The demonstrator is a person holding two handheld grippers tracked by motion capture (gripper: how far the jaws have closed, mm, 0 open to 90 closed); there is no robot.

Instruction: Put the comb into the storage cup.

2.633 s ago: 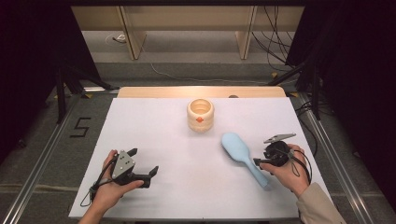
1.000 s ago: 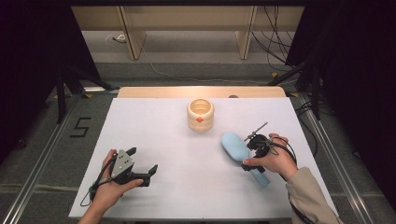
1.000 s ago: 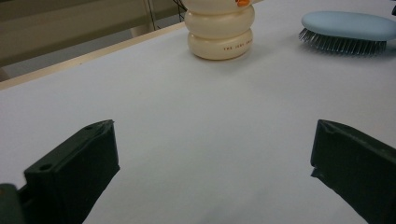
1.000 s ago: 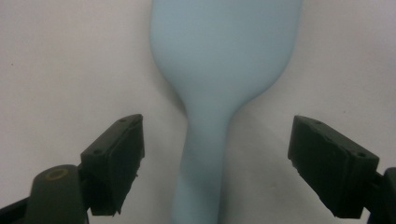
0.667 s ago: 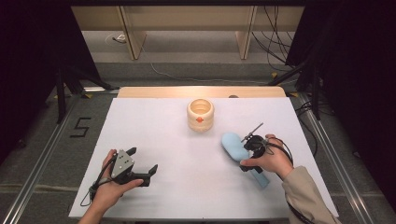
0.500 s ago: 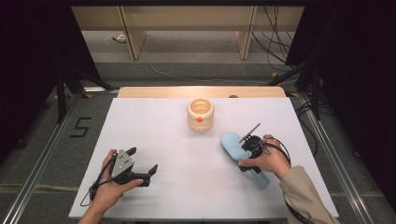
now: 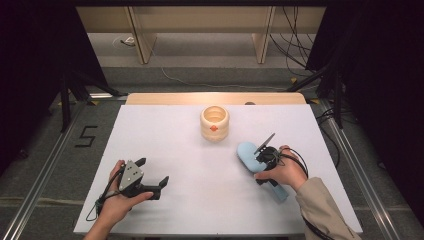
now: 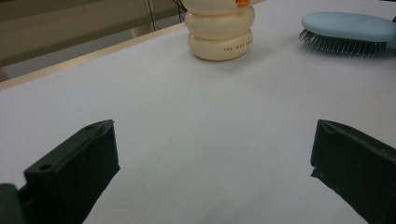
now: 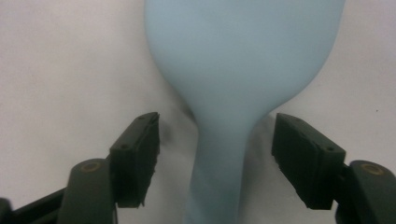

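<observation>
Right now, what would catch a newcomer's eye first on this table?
The light blue hairbrush lying bristles-down at the right, with the right gripper straddling its handle; its fingers have just been closing but are not yet touching it. Next, the cream ringed cup at the far centre, and the left gripper open at the near left.

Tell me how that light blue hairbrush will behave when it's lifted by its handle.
The hairbrush looks like rigid plastic, so it should stay stiff. Its head is far broader than the handle between the right gripper's open jaws, so it will probably droop head-first. The smooth, rounded handle could slip or twist.
</observation>
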